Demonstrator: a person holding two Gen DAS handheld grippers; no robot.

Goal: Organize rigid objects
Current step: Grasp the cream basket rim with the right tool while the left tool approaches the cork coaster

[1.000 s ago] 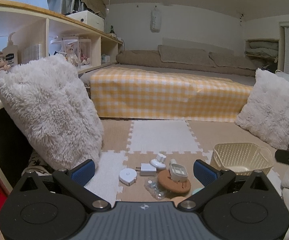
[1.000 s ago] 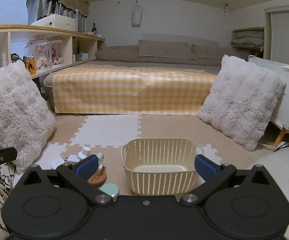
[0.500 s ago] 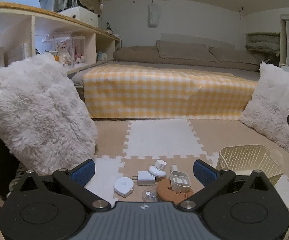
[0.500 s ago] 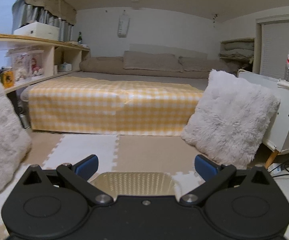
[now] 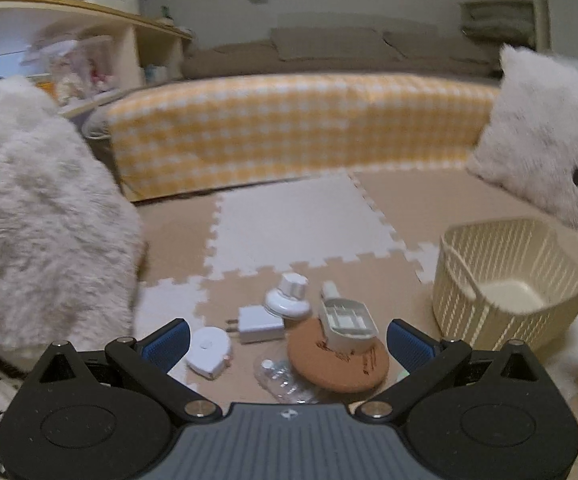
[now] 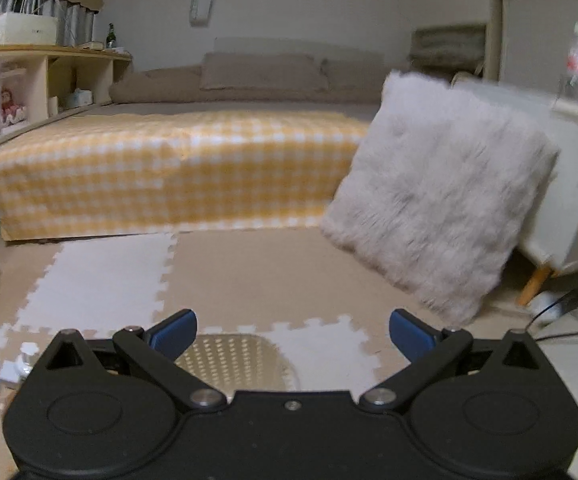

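Note:
In the left wrist view small rigid objects lie on the foam floor mat: a white tape measure (image 5: 208,353), a white charger plug (image 5: 258,324), a white round knob piece (image 5: 289,298), a white scoop (image 5: 345,322) resting on a brown cork coaster (image 5: 339,362), and a clear plastic item (image 5: 281,376). A cream slatted basket (image 5: 509,284) stands to their right. My left gripper (image 5: 288,342) is open and empty just above the pile. My right gripper (image 6: 292,334) is open and empty above the basket (image 6: 229,364), which its body mostly hides.
A fluffy white cushion (image 5: 41,216) leans at the left, another (image 6: 437,220) at the right against a white cabinet (image 6: 569,184). A bed with a yellow checked cover (image 5: 301,128) runs across the back. Open shelves (image 5: 69,60) line the left wall.
My left gripper has tilted down and moved closer over the pile, with the basket now nearer at right. My right gripper has risen and swung right, so the basket dropped under its body.

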